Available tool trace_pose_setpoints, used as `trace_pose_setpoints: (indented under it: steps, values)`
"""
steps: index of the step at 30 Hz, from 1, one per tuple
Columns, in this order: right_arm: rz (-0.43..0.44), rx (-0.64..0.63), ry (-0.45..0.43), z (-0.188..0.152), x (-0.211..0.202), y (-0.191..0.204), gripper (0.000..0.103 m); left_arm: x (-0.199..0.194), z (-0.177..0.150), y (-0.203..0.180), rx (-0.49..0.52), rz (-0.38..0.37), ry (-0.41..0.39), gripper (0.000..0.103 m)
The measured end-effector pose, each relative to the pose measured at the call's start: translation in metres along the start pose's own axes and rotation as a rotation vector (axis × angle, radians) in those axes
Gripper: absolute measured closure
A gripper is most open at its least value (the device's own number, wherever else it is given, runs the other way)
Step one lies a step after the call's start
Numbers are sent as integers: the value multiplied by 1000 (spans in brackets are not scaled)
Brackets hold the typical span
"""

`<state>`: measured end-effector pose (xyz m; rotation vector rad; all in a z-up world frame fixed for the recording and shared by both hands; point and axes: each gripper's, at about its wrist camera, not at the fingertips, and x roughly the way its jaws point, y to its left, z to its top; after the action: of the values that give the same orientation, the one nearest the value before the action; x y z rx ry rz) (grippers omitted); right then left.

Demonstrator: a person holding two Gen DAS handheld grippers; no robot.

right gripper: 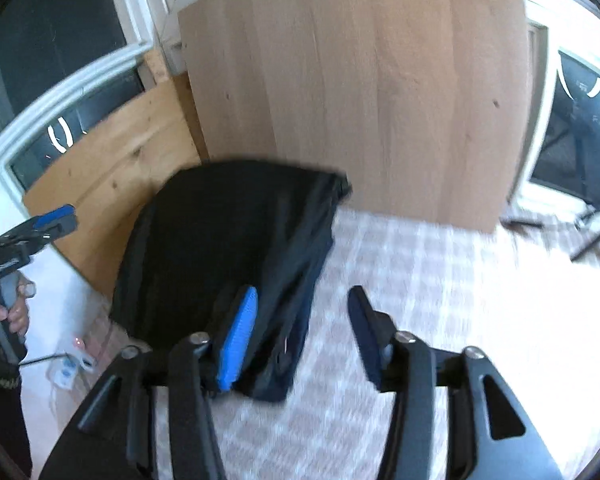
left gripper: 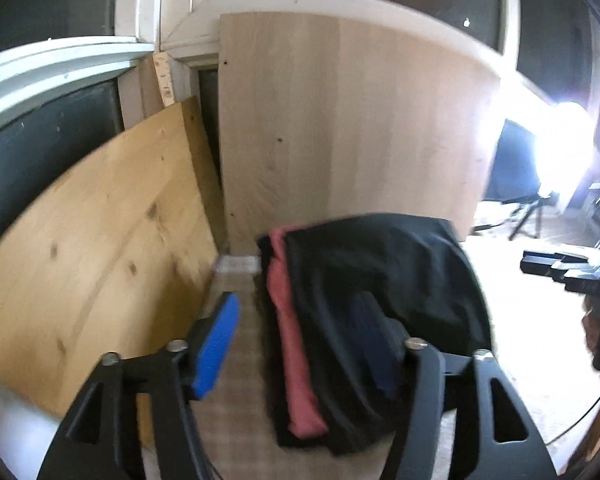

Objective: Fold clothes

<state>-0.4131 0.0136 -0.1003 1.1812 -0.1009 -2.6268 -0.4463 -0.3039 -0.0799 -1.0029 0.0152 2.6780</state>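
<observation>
Left gripper [left gripper: 300,340]: jaws wide apart, clamped on nothing; its blue pad [left gripper: 216,348] shows at lower left of the left wrist view, the other finger at lower right stands in front of the dark cloth. It also shows small at the left edge of the right wrist view [right gripper: 40,224], held by a bare hand [right gripper: 14,312].
Right gripper [right gripper: 300,328]: jaws wide apart, gripping nothing; blue pad [right gripper: 238,340] at lower centre stands in front of the garment's near edge; whether it touches the cloth I cannot tell. The dark right finger [right gripper: 366,332] is over bare checked cloth.
Black garment [right gripper: 220,248]: folded, lying on the bed at centre left of the right wrist view; in the left wrist view it fills the lower centre [left gripper: 380,280].
Red garment [left gripper: 296,344]: a folded strip showing between black layers along the pile's left edge, left wrist view.
Checked bedcover [right gripper: 440,300]: pale plaid, under the pile, spreading to the lower right of the right wrist view.
Pale wooden board [right gripper: 360,80]: upright behind the pile, upper centre.
Knotty yellow board [left gripper: 92,248]: leaning at left, just beside the pile.
Window frames [right gripper: 80,76]: white, dark panes, upper left.
Power strip [right gripper: 66,372]: white, lower left, on the floor.
Sharpness: both views are motion-blurred.
</observation>
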Motion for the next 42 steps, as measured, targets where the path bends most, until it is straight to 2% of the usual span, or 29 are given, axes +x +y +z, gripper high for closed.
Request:
trace_pose_setpoints:
  steps: [2, 8, 16, 22, 28, 31, 35, 39, 42]
  values:
    - [-27, -1, 8, -14, -5, -2, 49, -12, -20, -10, -35, -31, -14, 34]
    - [-114, 20, 20, -48, -23, 11, 49, -32, -65, -50, -73, -10, 42, 28]
    - [-247, 90, -5, -85, -71, 5, 48, -54, -105, -87, -28, 75, 115, 27]
    - [-242, 87, -27, -101, -103, -5, 45, -77, -116, -106, -50, 85, 109, 26]
    - [-218, 58, -42, -118, -135, -23, 45, -90, -126, -142, -66, 119, 107, 26]
    - [-193, 42, -58, -124, -153, -33, 45, -103, -128, -165, -96, 101, 83, 26]
    - [-172, 12, -84, -132, -176, -46, 45, -124, -129, -198, -99, 157, 51, 26]
    - [-145, -17, -89, -143, -191, -57, 45, -146, -132, -226, -105, 227, 22, 21]
    - [-123, -24, -81, -149, -197, -66, 45, -162, -135, -242, -122, 245, -5, 20]
